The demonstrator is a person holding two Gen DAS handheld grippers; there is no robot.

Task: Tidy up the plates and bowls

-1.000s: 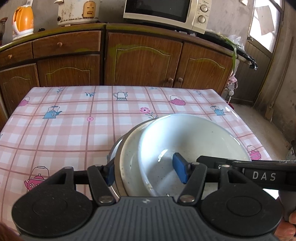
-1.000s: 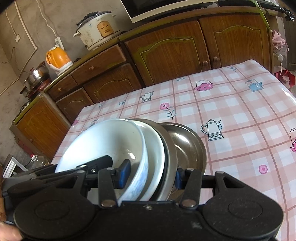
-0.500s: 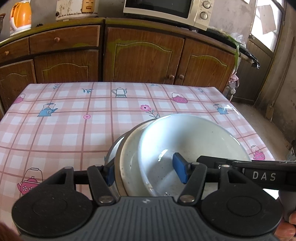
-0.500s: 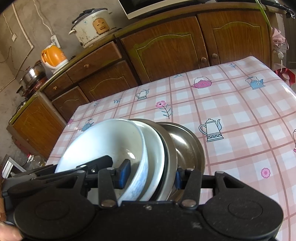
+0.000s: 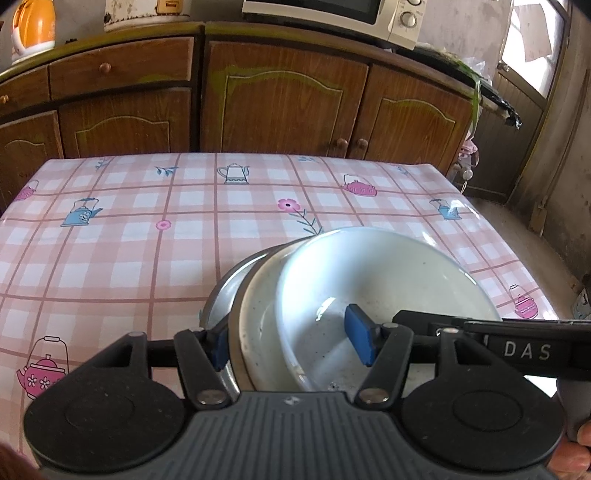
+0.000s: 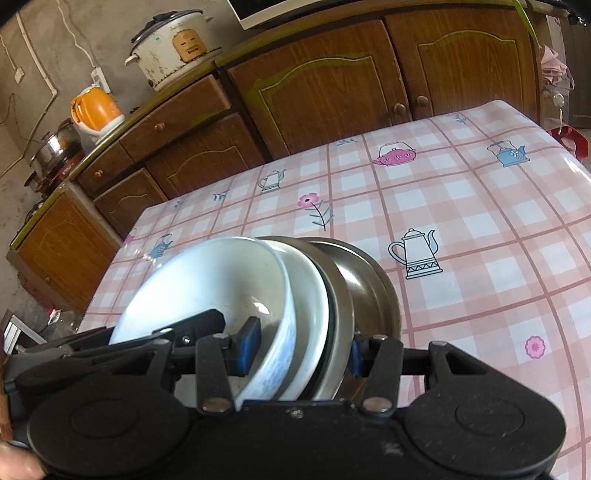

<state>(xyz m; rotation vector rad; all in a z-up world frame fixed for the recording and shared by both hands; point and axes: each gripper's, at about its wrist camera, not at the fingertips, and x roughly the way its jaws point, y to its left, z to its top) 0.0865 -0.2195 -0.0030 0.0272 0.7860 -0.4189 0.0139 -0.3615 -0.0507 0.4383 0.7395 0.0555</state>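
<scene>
Left wrist view: a stack (image 5: 332, 314) of bowls and plates is pinched by both grippers, left (image 5: 291, 341) and right (image 6: 299, 347), above the table (image 5: 147, 258); setting it down gently seems next.

Checked tablecloth (image 5: 147, 258), wooden cabinets (image 5: 288, 107), microwave (image 5: 332, 14), orange kettle (image 6: 96, 110), rice cooker (image 6: 171, 48)

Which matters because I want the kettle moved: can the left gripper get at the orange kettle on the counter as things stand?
Probably not: the left gripper is clamped on the stack of bowls, and the orange kettle sits beyond the table.
</scene>
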